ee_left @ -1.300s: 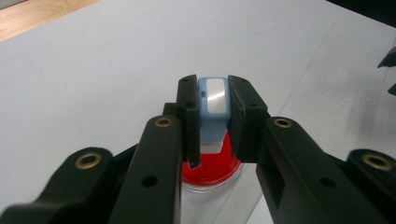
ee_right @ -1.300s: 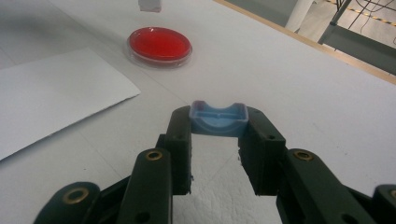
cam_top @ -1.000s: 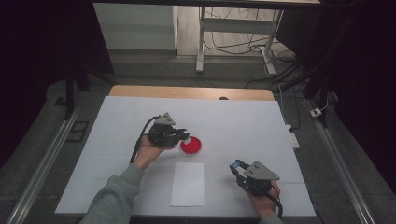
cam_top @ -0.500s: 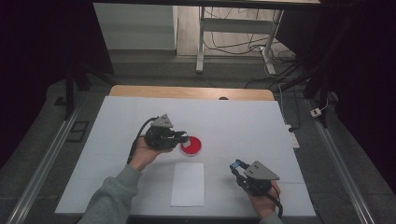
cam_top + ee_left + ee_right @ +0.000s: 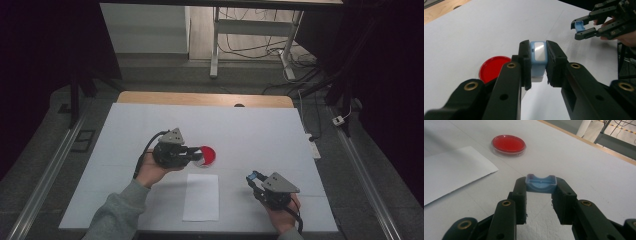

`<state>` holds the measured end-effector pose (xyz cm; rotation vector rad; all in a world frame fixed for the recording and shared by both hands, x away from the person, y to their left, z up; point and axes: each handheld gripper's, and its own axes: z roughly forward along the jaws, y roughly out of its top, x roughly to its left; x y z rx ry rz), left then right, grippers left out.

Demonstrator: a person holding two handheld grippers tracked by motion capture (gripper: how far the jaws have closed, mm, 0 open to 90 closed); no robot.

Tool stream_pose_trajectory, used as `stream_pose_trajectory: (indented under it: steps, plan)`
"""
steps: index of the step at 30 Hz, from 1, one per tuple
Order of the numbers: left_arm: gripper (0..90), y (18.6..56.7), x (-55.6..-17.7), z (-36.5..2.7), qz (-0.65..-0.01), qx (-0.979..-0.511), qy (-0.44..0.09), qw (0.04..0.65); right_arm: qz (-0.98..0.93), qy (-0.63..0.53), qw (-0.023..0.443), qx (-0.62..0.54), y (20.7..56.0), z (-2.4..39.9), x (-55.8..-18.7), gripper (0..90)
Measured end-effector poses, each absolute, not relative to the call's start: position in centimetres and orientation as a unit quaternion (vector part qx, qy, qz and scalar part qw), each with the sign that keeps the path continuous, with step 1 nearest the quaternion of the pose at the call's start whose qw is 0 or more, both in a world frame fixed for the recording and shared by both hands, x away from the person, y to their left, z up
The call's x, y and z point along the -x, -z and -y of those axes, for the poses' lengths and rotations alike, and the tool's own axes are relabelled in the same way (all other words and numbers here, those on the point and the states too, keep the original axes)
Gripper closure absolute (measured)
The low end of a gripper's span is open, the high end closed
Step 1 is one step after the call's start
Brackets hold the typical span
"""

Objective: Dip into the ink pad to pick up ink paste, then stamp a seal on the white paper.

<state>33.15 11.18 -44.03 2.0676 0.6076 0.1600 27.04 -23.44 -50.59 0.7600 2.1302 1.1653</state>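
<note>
Since the earlier frame the left gripper [image 5: 197, 154] had drifted slightly left and up in the high view, off the red dish [image 5: 206, 156], which had stayed in place at mid-frame on the white worktop [image 5: 260, 130]. Its jaws pinched a pale blue block with a shiny face [image 5: 538, 58] — in the left gripper view the block sat at centre, the dish to the lower left of it. At the lower right of the high view the right gripper [image 5: 256, 178] had kept its place, its jaws pressed on a small blue cap [image 5: 540, 183] at their tips. A white sheet of paper [image 5: 201, 196] lay below the dish — between the two hands.
</note>
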Motion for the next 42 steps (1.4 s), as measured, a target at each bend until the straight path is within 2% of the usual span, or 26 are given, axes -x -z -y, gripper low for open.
stream_pose_trajectory:
  steps: [21, 42]
  plan:
    - [75.6, 44.5, -32.5, -12.0, -0.247, -0.845, -0.046, 0.471, -0.802, -0.437, 0.294, -0.283, 50.6, 23.3, -27.1, 65.3]
    - [75.6, 44.9, -30.6, -11.2, -0.224, -0.859, -0.034, 0.459, -0.800, -0.436, 0.296, -0.287, 50.5, 23.4, -27.1, 65.3]
